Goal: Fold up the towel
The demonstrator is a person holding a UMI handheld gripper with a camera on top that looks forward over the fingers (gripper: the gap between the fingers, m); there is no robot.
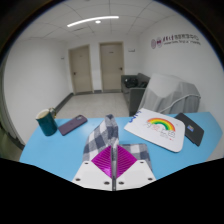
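You have one view only, from the camera riding on the gripper (pixel 112 172), looking forward along its two fingers, which rise from the bottom centre of the frame. It sits low and close over the blue table (pixel 45 150), aimed slightly downward across it toward the far wall with two doors (pixel 93 68) in the upper middle.
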